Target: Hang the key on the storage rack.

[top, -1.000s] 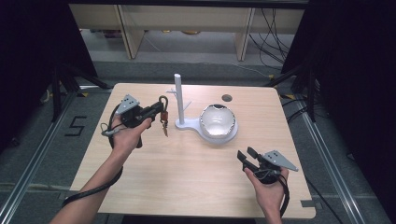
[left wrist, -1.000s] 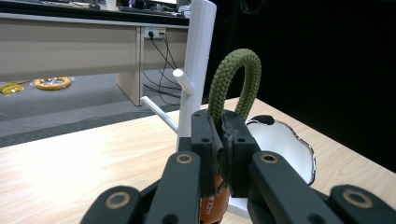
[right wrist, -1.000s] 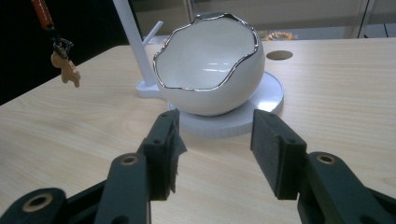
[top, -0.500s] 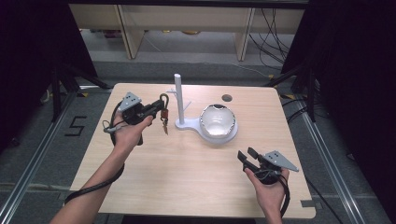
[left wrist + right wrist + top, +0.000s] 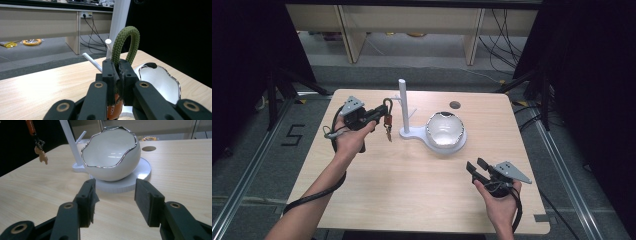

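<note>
high view shows the left gripper (image 5: 379,116) clamped on a keychain's green cord loop (image 5: 387,104), held in the air just left of the white stand post (image 5: 402,105); an orange tag and small charm (image 5: 388,131) hang below. the likely slip: the loop could miss the thin side peg (image 5: 108,41) and knock the post, since the dangling charm swings and the peg is small. the right gripper (image 5: 478,168) rests near the table's right front, jaws wide and empty, well apart from the egg-shaped bowl (image 5: 445,129). compared with a second ago, the left gripper has crept closer to the post; the right has not moved.
</note>
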A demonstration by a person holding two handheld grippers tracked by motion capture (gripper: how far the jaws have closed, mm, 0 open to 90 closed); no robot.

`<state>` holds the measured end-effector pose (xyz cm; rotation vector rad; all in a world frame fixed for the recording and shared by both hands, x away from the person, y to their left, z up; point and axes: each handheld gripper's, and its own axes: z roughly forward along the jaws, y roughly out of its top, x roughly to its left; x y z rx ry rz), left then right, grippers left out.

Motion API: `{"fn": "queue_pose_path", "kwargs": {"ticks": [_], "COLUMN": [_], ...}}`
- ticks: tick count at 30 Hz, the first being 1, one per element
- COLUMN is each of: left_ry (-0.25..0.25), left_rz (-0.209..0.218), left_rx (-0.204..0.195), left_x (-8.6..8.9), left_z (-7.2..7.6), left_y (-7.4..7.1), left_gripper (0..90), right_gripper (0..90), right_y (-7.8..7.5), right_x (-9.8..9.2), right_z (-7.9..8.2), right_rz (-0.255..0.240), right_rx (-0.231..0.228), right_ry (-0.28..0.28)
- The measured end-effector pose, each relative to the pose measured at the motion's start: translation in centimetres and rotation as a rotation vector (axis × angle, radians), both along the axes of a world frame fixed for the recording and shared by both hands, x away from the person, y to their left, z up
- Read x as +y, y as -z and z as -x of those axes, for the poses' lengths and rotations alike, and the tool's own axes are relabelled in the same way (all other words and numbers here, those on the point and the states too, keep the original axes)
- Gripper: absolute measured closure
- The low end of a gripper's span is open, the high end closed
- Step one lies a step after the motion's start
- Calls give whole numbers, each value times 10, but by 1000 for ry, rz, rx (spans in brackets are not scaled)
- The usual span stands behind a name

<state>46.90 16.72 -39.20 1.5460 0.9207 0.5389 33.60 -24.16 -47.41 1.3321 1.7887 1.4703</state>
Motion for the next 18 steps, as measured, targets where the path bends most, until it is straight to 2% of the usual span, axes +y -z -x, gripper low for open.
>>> {"fn": "queue_pose_path", "kwargs": {"ticks": [4,11,13,15,16,18], "left_ry": [-2,1,2,3,2,2], "left_rz": [2,-4,-4,-10,-5,-6], "left_rx": [2,3,3,3,5,6], "left_x": [-2,-5,-6,-6,-7,-7], "left_z": [-3,-8,-9,-11,-11,-12], "left_y": [-1,-4,-5,-6,-6,-6], "left_gripper": [843,843,843,843,843,843], "right_gripper": [525,524,523,522,522,522], "right_y": [-1,-1,0,1,1,1], "right_x": [-1,1,2,0,2,2], "right_z": [1,2,1,0,1,2], "right_rz": [25,6,-12,9,-16,-17], "right_rx": [17,30,18,-1,23,25], "right_ry": [9,14,7,1,8,10]}}
